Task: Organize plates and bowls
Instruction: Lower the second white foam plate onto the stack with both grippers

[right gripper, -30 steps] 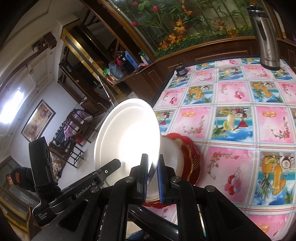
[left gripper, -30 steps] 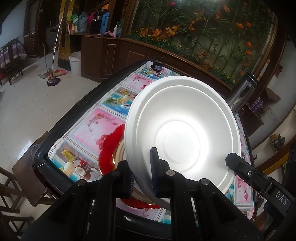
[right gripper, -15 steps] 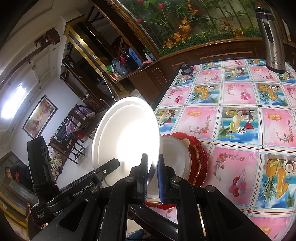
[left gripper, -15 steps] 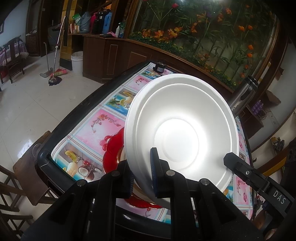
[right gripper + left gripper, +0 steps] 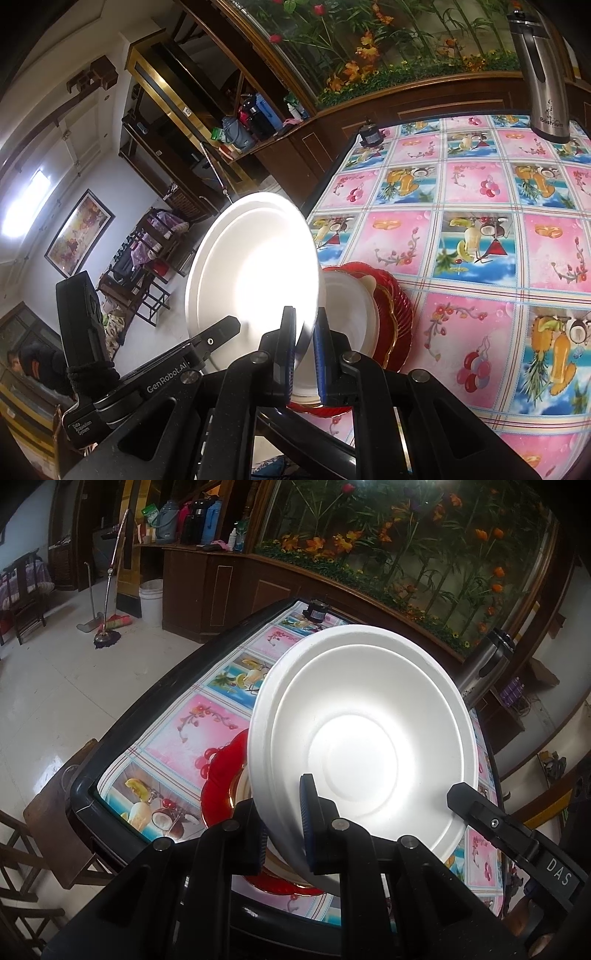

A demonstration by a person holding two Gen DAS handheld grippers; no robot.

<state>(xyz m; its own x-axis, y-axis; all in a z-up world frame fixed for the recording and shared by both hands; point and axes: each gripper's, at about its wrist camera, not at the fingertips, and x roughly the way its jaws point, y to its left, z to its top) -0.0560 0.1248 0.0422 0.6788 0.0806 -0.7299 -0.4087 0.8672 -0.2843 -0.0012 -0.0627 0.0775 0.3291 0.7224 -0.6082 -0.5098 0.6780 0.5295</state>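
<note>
- Over the last second the white foam bowl (image 5: 364,738) has risen slightly above the red scalloped plate stack (image 5: 395,314) on the tabletop (image 5: 480,229); I judge it mid-transfer.
- My left gripper (image 5: 282,830) and right gripper (image 5: 304,350) both pinch its rim, jaws nearly together.

White bowl (image 5: 362,738): matt foam, smooth. Red plates (image 5: 397,314): glossy, gilt rims. Tablecloth (image 5: 480,229): shiny plastic w/ fruit print. Flask (image 5: 543,74), far right: brushed metal. Cabinets (image 5: 207,587): dark polished wood. Floor (image 5: 55,686): glossy tile.
</note>
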